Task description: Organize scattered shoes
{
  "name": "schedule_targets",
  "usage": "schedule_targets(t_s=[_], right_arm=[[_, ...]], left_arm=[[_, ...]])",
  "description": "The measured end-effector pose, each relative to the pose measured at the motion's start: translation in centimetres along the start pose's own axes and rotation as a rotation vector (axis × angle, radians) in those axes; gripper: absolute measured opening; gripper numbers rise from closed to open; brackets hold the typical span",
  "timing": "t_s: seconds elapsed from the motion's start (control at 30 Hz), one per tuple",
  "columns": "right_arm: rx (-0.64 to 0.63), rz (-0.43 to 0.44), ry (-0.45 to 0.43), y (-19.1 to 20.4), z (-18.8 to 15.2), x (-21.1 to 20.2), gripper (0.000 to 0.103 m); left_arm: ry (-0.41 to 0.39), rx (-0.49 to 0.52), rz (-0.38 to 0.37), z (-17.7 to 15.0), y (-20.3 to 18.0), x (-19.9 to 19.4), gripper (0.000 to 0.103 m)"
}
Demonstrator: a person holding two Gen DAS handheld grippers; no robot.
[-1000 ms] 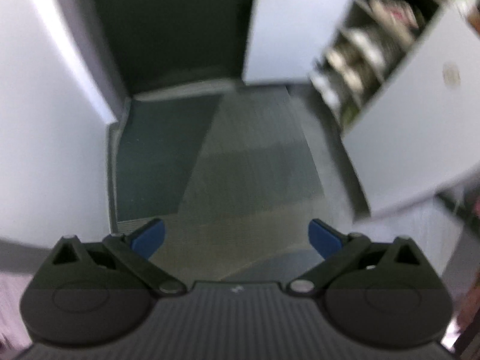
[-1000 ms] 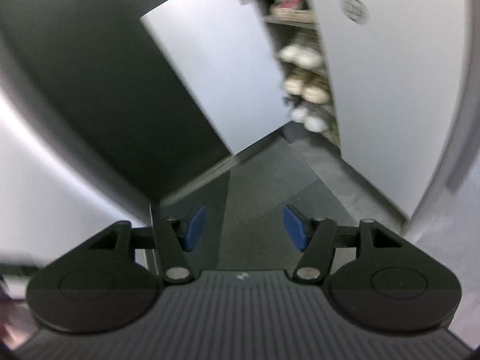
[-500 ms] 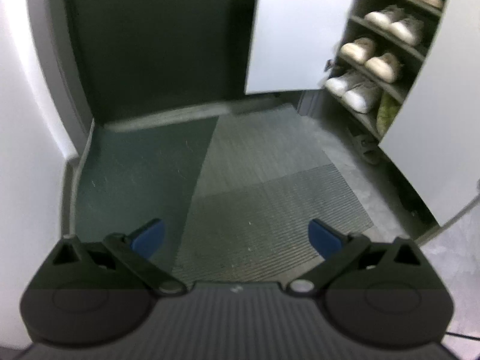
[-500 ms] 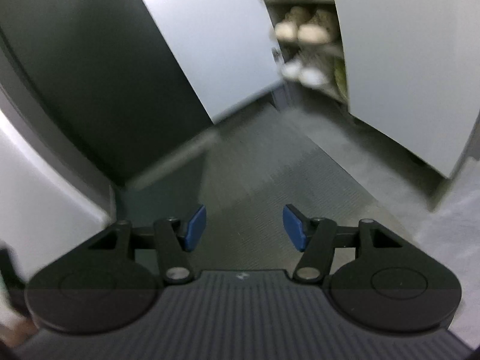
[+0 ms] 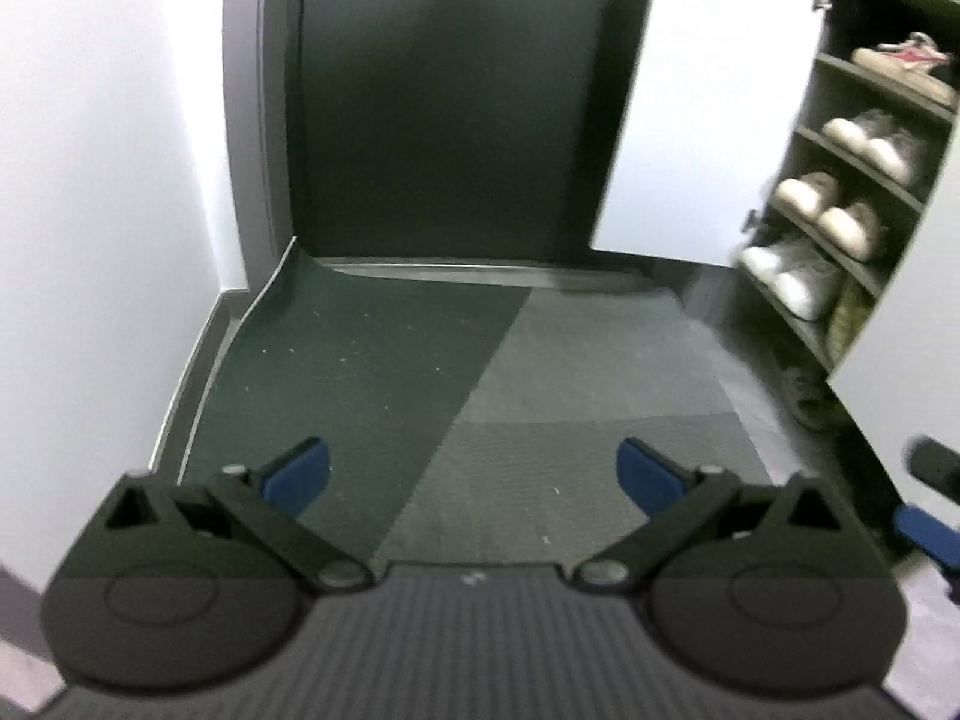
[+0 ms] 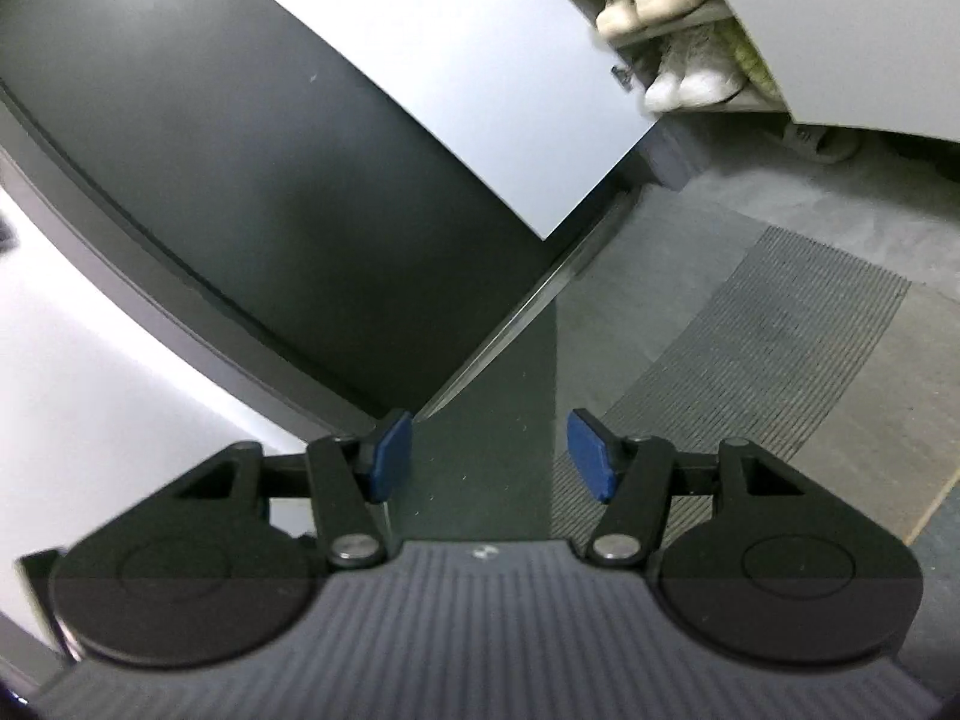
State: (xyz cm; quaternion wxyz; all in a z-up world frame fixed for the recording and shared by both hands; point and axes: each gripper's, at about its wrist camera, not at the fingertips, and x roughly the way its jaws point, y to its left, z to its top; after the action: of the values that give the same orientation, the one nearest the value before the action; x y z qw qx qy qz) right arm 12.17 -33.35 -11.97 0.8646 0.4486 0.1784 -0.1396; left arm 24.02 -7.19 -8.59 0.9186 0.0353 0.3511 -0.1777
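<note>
**Most pairs shelved, a slipper left on the floor**

Your shoes (image 5: 852, 222) mostly sit in pairs on the cabinet shelves (image 5: 864, 138) at right of frame. One grey slipper (image 6: 819, 141) lies on the floor below the cabinet door (image 6: 840, 30), upper right. Both your left hand-held gripper (image 5: 474, 471) and right hand-held gripper (image 6: 489, 462) are spread and empty over the mat (image 5: 588, 432).
</note>
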Motion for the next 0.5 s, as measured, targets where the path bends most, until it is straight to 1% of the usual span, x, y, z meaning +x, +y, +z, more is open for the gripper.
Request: schedule_targets(t_s=[0.03,0.1,0.13,0.23,0.27,0.33,0.43,0.5], right_arm=[[-0.003,0.003,0.000,0.2,-0.2,-0.7,0.062],[-0.018,0.011,0.003,0.6,-0.6,-2.0,0.062],[-0.059,0.019,0.012,1.0,-0.9,-2.9,0.062],[-0.157,0.055,0.032,2.1,-1.6,-5.2,0.062],[-0.187,0.077,0.034,2.3,-1.8,-6.1,0.062],[-0.246,0.075,0.022,2.6,-2.4,-7.6,0.062],[-0.342,0.063,0.006,3.3,-3.6,-10.9,0.062],[-0.397,0.062,0.002,3.7,-4.8,-13.3,0.062]], left_arm=[[-0.001,0.017,0.012,-0.3,0.0,-0.8,0.103],[0.023,0.031,0.065,-1.7,-0.1,-2.9,0.103],[0.031,0.031,0.082,-2.4,0.0,-4.1,0.103],[-0.001,-0.088,-0.006,-4.4,0.9,-8.5,0.103],[-0.012,-0.080,-0.003,-4.5,0.7,-9.2,0.103],[-0.053,-0.055,0.026,-5.8,0.3,-11.9,0.103],[-0.072,-0.073,0.045,-7.9,0.2,-15.3,0.103],[-0.073,-0.077,0.040,-10.0,-0.1,-17.8,0.103]])
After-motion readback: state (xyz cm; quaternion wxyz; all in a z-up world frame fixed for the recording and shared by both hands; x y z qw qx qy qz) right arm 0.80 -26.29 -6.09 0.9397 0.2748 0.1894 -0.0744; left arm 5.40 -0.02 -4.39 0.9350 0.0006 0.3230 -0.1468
